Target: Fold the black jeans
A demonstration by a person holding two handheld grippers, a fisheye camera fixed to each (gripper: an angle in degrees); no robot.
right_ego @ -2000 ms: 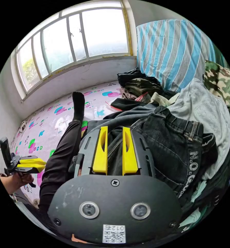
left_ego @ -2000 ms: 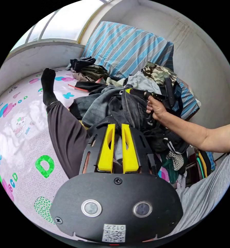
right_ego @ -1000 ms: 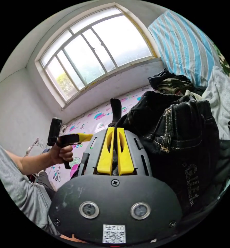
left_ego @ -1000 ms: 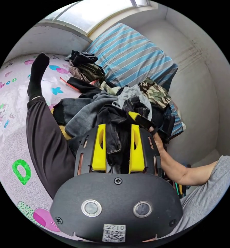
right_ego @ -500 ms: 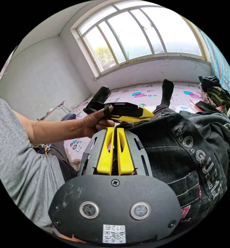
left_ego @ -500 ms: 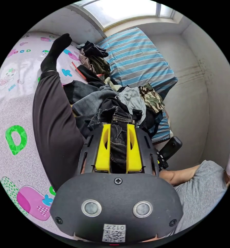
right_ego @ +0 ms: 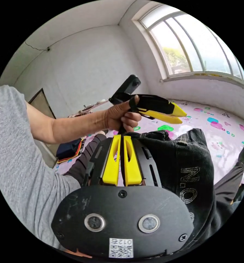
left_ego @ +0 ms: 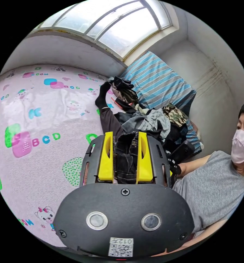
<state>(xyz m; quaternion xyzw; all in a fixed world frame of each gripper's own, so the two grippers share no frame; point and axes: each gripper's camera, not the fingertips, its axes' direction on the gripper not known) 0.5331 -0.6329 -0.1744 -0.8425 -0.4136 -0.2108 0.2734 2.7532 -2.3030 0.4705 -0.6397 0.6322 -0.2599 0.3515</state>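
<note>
The black jeans (right_ego: pixel 187 164) hang bunched in front of the person, white lettering showing on the denim. My right gripper (right_ego: pixel 121 137) is shut on a thin edge of them near the waistband. A hand holds my left gripper (right_ego: pixel 182 116) just above that waistband, its yellow jaws slightly apart and pointing out over the bed. In the left gripper view the left gripper (left_ego: pixel 125 134) has its jaws wide apart, and black jeans (left_ego: pixel 124 161) show in the gap, seemingly behind the jaws rather than pinched.
A pink patterned bed sheet (left_ego: pixel 31 153) spreads to the left. A pile of clothes (left_ego: pixel 152 120) lies against striped blue bedding (left_ego: pixel 160 82). The person's leg in a black sock (left_ego: pixel 102 94) stretches across the bed. The person's grey shirt (left_ego: pixel 212 180) is close on the right.
The jeans have come up off the clothes pile toward the person, held by my right gripper. My left gripper's jaws have spread wider and it has risen above the waistband. Both cameras swung round.
</note>
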